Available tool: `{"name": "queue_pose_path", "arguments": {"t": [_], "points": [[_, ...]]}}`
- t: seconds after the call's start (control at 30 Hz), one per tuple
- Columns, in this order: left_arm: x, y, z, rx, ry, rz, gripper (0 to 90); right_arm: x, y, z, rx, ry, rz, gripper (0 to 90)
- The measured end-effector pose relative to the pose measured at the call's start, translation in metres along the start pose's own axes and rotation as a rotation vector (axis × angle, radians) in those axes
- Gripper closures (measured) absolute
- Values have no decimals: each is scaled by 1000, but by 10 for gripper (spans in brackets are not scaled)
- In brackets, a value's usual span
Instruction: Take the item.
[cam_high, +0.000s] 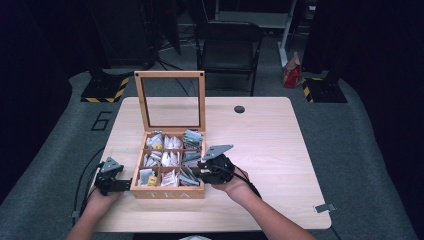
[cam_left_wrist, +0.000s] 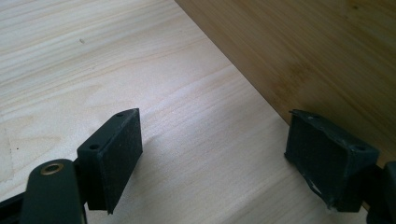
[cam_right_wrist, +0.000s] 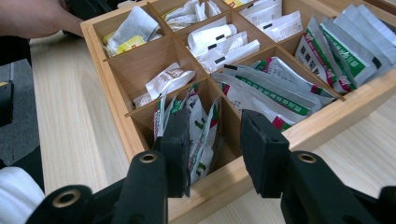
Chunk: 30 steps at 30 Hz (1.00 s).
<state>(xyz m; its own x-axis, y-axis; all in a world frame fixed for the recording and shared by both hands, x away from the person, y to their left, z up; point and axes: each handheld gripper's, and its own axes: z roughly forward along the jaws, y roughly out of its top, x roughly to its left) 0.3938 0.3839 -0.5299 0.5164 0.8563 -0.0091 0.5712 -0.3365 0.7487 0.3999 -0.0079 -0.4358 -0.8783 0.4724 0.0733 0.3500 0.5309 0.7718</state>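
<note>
Right gripper (cam_right_wrist: 215, 154) poised at the wooden tea box (cam_high: 167, 191), jaws apart over the near-right compartment. Green-and-white sachets (cam_right_wrist: 198, 130) directly ahead and just below, standing on edge, long axis upright (probably the next pick). Tight there: divider and box wall close either side. Left gripper (cam_left_wrist: 215, 154) likewise apart, empty, beside the box's left wall, table (cam_left_wrist: 93, 56) open beyond.

Wooden tea box (cam_high: 168, 192), glass lid upright, nine compartments of tea sachets (cam_right_wrist: 261, 91), near table's front-left

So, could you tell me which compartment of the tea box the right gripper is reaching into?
The right gripper is at the front right compartment, upright green-and-white packets.
</note>
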Motion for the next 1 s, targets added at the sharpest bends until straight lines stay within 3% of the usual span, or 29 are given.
{"name": "queue_pose_path", "arguments": {"t": [0.5,1.0], "points": [[0,0,0,0,0,0,182,0,0,18,52,8,3,746],[0,0,0,0,0,0,182,4,-3,31,85,17,11,782]]}}
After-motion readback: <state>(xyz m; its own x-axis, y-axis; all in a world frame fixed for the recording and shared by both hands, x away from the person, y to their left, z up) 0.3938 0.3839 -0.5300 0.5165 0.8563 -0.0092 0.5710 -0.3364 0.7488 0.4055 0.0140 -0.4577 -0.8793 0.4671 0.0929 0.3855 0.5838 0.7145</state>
